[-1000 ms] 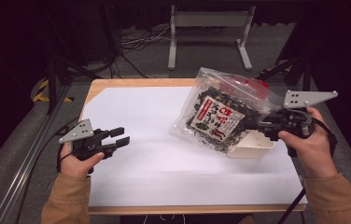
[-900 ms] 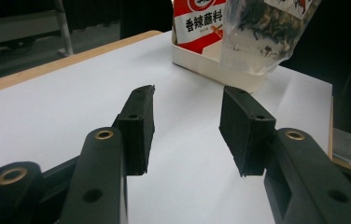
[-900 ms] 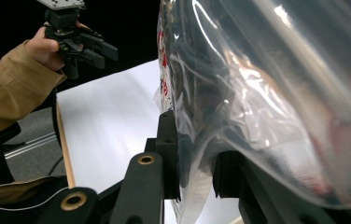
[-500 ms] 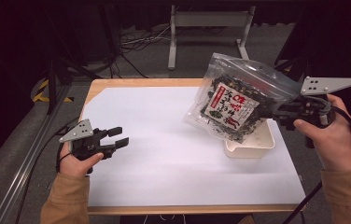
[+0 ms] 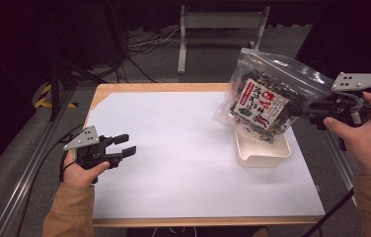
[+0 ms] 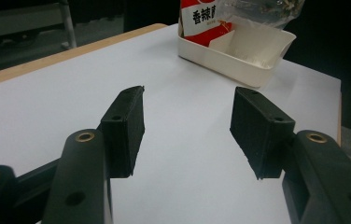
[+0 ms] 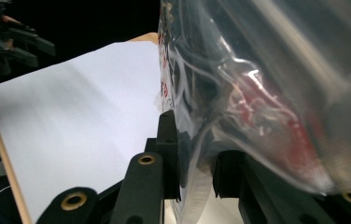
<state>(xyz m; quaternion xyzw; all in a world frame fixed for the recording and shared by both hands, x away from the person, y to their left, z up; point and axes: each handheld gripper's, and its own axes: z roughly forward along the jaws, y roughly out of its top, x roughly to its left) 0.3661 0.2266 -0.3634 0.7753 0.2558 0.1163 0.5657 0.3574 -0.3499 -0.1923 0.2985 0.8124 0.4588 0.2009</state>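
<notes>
Snack bag (image 5: pixel 262 101) pinched in right hand-held gripper (image 5: pixel 308 107), lifted above white tray (image 5: pixel 263 149); left hand-held gripper (image 5: pixel 127 144) open, empty

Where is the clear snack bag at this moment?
In the high view, the clear snack bag hangs at the table's right side, clamped by the right gripper, just above the white tray.

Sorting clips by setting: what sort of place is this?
Probably a lab or recording workspace, not a home: a paper-covered table, metal rails beside it, loose cables on the dark floor.
</notes>
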